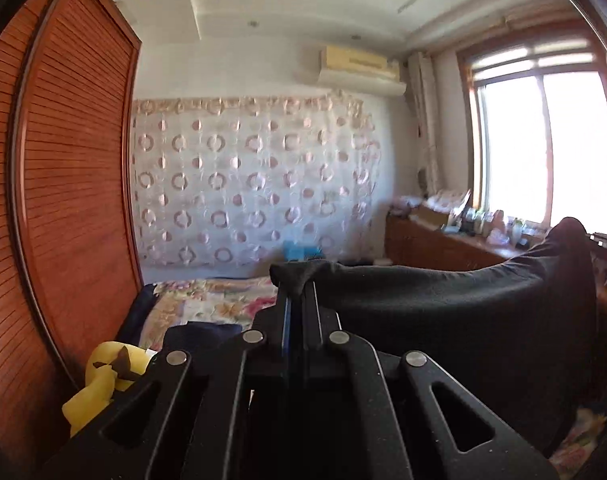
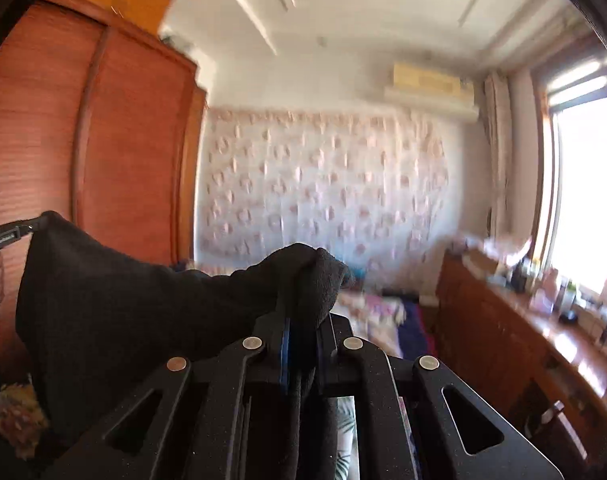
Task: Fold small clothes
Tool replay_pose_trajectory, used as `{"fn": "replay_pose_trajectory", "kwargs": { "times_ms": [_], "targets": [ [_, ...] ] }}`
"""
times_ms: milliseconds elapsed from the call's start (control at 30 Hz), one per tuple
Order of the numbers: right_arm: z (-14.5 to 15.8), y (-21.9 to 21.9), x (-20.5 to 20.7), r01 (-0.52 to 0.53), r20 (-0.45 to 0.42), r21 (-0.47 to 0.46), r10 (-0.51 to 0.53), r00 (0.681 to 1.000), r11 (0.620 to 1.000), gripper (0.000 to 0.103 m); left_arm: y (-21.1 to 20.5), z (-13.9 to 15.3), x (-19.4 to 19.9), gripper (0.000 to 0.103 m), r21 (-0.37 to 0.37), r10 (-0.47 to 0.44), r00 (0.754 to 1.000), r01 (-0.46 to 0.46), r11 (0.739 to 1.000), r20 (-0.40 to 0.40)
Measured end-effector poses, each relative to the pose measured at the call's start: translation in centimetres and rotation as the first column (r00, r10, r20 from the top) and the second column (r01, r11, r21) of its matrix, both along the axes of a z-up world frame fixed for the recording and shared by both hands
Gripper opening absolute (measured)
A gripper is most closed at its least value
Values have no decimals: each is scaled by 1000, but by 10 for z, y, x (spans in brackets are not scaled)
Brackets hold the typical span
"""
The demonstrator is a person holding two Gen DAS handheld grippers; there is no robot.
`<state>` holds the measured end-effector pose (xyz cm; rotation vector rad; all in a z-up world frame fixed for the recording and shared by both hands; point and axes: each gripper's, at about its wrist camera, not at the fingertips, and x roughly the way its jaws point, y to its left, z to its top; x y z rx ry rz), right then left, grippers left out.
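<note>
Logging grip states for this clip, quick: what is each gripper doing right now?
Left gripper: shut on one corner of the black knitted fabric garment.
Right gripper: shut on the garment's other corner; the cloth hangs stretched between the two.

So the cloth (image 1: pixel 463 312) hangs stretched between the left gripper (image 1: pixel 299 280) and the right gripper (image 2: pixel 303 280), above the bed (image 1: pixel 211 300). Wardrobe (image 1: pixel 63 200) on the left, window (image 1: pixel 543 152) right, curtain (image 1: pixel 255 184) behind.
</note>
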<state>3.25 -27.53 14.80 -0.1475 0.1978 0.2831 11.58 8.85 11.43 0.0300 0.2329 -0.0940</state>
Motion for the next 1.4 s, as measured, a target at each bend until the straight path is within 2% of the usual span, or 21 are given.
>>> {"fn": "replay_pose_trajectory", "kwargs": {
  "times_ms": [100,167,200,233,267,367,467,567,600,733,800,933,1100,1133,1167,1267,1400],
  "targets": [
    [-45,13,79,60,-88,-34,-62,994,998,9,-8,-45,61,7,69,5,994,3,998,-111],
    [-76,20,127,89,-197,-70,-101,975,994,19,-8,-71,89,10,82,19,986,-6,997,-167],
    [-96,23,156,120,-275,-104,-145,950,987,22,-8,-78,97,24,88,32,982,-16,996,-185],
    [-110,25,175,131,-318,-121,-164,934,984,25,-10,-80,98,42,79,26,980,-10,997,-197],
    [-124,26,191,139,-351,-128,-176,920,982,28,-9,-85,99,48,56,11,978,1,998,-210],
    [-157,24,221,189,-432,-165,-244,868,968,32,-13,-96,95,59,35,-16,967,26,999,-253],
    [-159,26,234,181,-469,-144,-228,853,973,33,-20,-106,77,61,46,-37,958,53,998,-285],
    [-159,22,218,167,-486,-146,-217,847,975,33,-28,-111,58,61,26,-74,944,87,996,-321],
    [-157,8,212,160,-493,-137,-208,845,977,33,-29,-114,55,62,16,-86,938,97,995,-337],
    [-147,5,179,127,-521,-97,-160,839,987,33,-43,-133,40,62,2,-125,913,137,991,-387],
    [-149,3,160,110,-532,-89,-141,835,990,33,-52,-149,34,62,-5,-155,883,170,985,-443],
    [-157,-1,130,72,-564,-68,-98,820,995,33,-68,-177,30,62,1,-174,838,204,979,-518],
    [-169,7,115,19,-582,-79,-61,811,997,34,-74,-197,34,62,1,-180,798,220,975,-575],
    [-171,7,117,18,-584,-84,-64,809,996,37,-75,-199,34,62,5,-175,797,218,976,-578],
    [-173,6,119,22,-585,-94,-73,808,995,45,-76,-201,35,62,9,-168,793,213,977,-586],
    [-178,1,126,32,-593,-93,-81,801,995,50,-75,-210,38,63,-4,-168,776,209,978,-608],
    [-179,2,126,34,-570,-122,-98,816,992,54,-81,-214,37,79,16,-183,765,246,969,-617]
  ]
}}
